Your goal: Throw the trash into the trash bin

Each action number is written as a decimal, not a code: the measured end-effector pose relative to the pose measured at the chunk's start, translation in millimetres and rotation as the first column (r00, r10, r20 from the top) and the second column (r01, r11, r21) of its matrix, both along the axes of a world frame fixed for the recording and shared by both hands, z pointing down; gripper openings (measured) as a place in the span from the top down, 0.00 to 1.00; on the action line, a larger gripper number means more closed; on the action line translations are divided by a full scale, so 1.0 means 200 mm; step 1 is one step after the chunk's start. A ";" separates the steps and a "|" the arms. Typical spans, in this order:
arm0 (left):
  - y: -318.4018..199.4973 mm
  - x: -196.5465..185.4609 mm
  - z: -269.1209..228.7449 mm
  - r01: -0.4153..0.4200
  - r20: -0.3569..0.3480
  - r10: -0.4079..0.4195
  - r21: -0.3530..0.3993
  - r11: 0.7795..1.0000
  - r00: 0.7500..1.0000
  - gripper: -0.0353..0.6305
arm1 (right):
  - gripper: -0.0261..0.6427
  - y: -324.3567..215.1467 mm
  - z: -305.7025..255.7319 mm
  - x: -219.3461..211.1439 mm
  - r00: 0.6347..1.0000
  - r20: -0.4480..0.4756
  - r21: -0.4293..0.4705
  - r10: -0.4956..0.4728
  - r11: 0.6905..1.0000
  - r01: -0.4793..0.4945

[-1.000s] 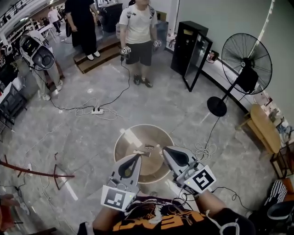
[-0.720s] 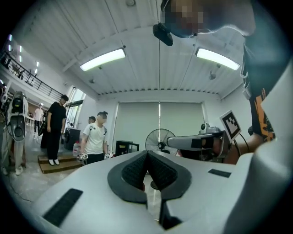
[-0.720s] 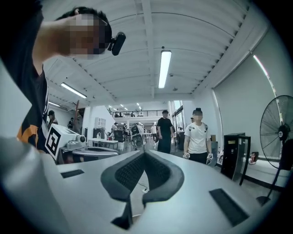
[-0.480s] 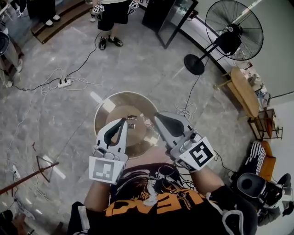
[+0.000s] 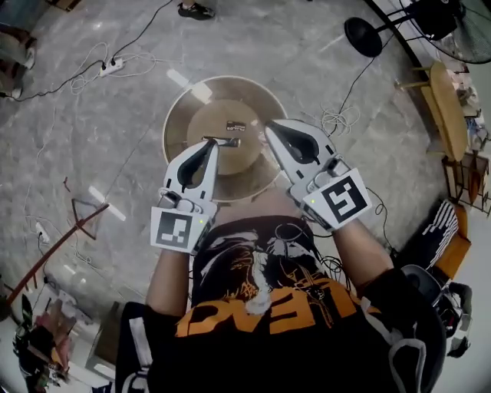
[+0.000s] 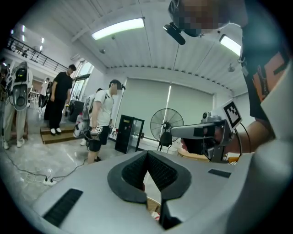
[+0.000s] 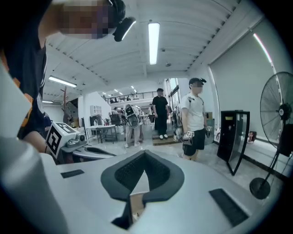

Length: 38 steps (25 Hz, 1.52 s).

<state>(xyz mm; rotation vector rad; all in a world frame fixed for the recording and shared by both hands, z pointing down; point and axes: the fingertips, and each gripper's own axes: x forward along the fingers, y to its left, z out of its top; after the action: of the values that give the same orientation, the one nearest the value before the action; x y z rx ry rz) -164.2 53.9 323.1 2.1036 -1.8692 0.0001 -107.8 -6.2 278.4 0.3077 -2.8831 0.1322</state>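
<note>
Both claws have come down and forward since a second ago and now reach over the near rim of the round tabletop (image 5: 261, 173). The tabletop has slid up the head view, and the standing person has dropped out of that view save a shoe (image 5: 198, 10).

Left claw (image 5: 210, 144) and right claw (image 5: 270, 127) are each pressed together, pads meeting at the tips. Neither gripper view shows anything pinched between them. They sit apart, either side of the tabletop's middle.

Past the tabletop's right rim a tangle of cable (image 5: 337, 119) lies on the stone floor. A power strip (image 5: 113, 67) lies well off to the far left, and a fan (image 5: 364, 36) stands at the far right. In the left gripper view a black cabinet (image 6: 129, 134) stands beside the fan, with a person (image 6: 101, 121) in a white shirt further left.

Near scrap (image 5: 224, 141) is a small dark sliver lying right at the left claw's tip; whether they touch cannot be told. Far scrap (image 5: 235, 125) is a small pale-and-dark piece just beyond it, near the tabletop's middle.
</note>
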 end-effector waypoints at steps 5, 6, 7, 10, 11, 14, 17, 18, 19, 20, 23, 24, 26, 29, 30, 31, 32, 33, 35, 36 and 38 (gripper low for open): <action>-0.07 0.14 0.30 0.004 -0.064 -0.007 -0.050 0.999 0.998 0.91 | 0.94 -0.09 0.63 0.18 0.981 -0.194 -0.084 0.004 0.996 -0.021; -0.09 0.18 0.35 -0.005 -0.078 0.001 -0.055 0.998 0.997 0.91 | 0.94 -0.11 0.76 0.22 0.973 -0.232 -0.101 0.012 0.994 -0.036; -0.10 0.21 0.40 -0.012 -0.094 0.005 -0.065 0.998 0.996 0.91 | 0.94 -0.12 0.88 0.26 0.964 -0.264 -0.122 0.014 0.991 -0.048; -0.10 0.27 0.56 -0.016 -0.116 0.002 -0.117 0.993 0.993 0.91 | 0.94 -0.15 1.25 0.35 0.932 -0.362 -0.172 0.012 0.982 -0.079; -0.10 0.27 0.61 -0.016 -0.111 0.001 -0.136 0.991 0.994 0.91 | 0.94 -0.16 1.38 0.37 0.918 -0.397 -0.179 0.014 0.979 -0.092; -0.08 0.29 0.74 -0.020 -0.102 -0.001 -0.200 0.980 0.995 0.91 | 0.94 -0.17 1.80 0.47 0.860 -0.509 -0.220 0.017 0.964 -0.149; -0.07 0.31 0.83 -0.022 -0.100 -0.002 -0.239 0.971 0.995 0.91 | 0.53 -0.12 2.23 0.58 0.778 -0.627 -0.333 -0.045 0.918 -0.215; -0.08 0.31 0.87 -0.025 -0.098 0.001 -0.250 0.968 0.995 0.91 | 0.48 -0.11 2.35 0.61 0.744 -0.665 -0.353 -0.063 0.904 -0.239; -0.08 0.31 0.90 -0.028 -0.096 0.003 -0.265 0.964 0.995 0.91 | 0.45 -0.11 2.46 0.64 0.710 -0.700 -0.360 -0.078 0.897 -0.257; -0.08 0.31 0.94 -0.030 -0.096 0.002 -0.282 0.959 0.995 0.91 | 0.44 -0.10 2.56 0.67 0.677 -0.730 -0.358 -0.092 0.895 -0.265; -0.11 0.34 1.04 -0.027 -0.104 -0.006 -0.317 0.948 0.995 0.91 | 0.42 -0.09 2.78 0.76 0.601 -0.787 -0.362 -0.140 0.893 -0.267; -0.14 0.35 1.05 -0.027 -0.108 -0.007 -0.314 0.949 0.994 0.91 | 0.42 -0.09 2.85 0.78 0.583 -0.799 -0.362 -0.148 0.893 -0.269; -0.17 0.37 1.08 -0.039 -0.116 0.003 -0.314 0.948 0.993 0.91 | 0.41 -0.12 2.98 0.80 0.546 -0.823 -0.346 -0.154 0.899 -0.268; -0.14 0.41 1.13 -0.071 -0.114 0.032 -0.359 0.930 0.993 0.91 | 0.42 -0.09 3.14 0.85 0.473 -0.860 -0.344 -0.193 0.904 -0.255; -0.14 0.41 1.14 -0.082 -0.111 0.043 -0.376 0.923 0.993 0.91 | 0.43 -0.07 3.19 0.87 0.447 -0.867 -0.360 -0.218 0.895 -0.261; -0.14 0.42 1.16 -0.092 -0.110 0.053 -0.390 0.916 0.993 0.91 | 0.47 -0.05 3.22 0.89 0.434 -0.869 -0.379 -0.238 0.884 -0.275; -0.15 0.42 1.18 -0.102 -0.111 0.063 -0.402 0.910 0.992 0.91 | 0.47 -0.06 3.23 0.91 0.436 -0.867 -0.392 -0.242 0.872 -0.294; -0.17 0.43 1.19 -0.112 -0.115 0.071 -0.410 0.905 0.991 0.91 | 0.48 -0.08 3.23 0.93 0.447 -0.865 -0.394 -0.230 0.861 -0.320; -0.21 0.46 1.21 -0.133 -0.125 0.089 -0.412 0.901 0.988 0.91 | 0.49 -0.14 3.21 1.02 0.469 -0.868 -0.381 -0.164 0.825 -0.416; -0.23 0.48 1.22 -0.144 -0.128 0.099 -0.409 0.901 0.987 0.91 | 0.49 -0.18 3.20 1.11 0.468 -0.876 -0.368 -0.118 0.790 -0.491; -0.27 0.52 1.21 -0.164 -0.130 0.122 -0.401 0.901 0.984 0.91 | 0.49 -0.26 3.18 1.34 0.423 -0.906 -0.321 -0.020 0.682 -0.657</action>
<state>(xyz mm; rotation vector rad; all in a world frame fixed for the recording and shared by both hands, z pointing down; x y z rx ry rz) -59.5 0.0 564.4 1.8991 -1.4932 0.2902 160.4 -58.7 914.7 0.6163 -1.5357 0.7941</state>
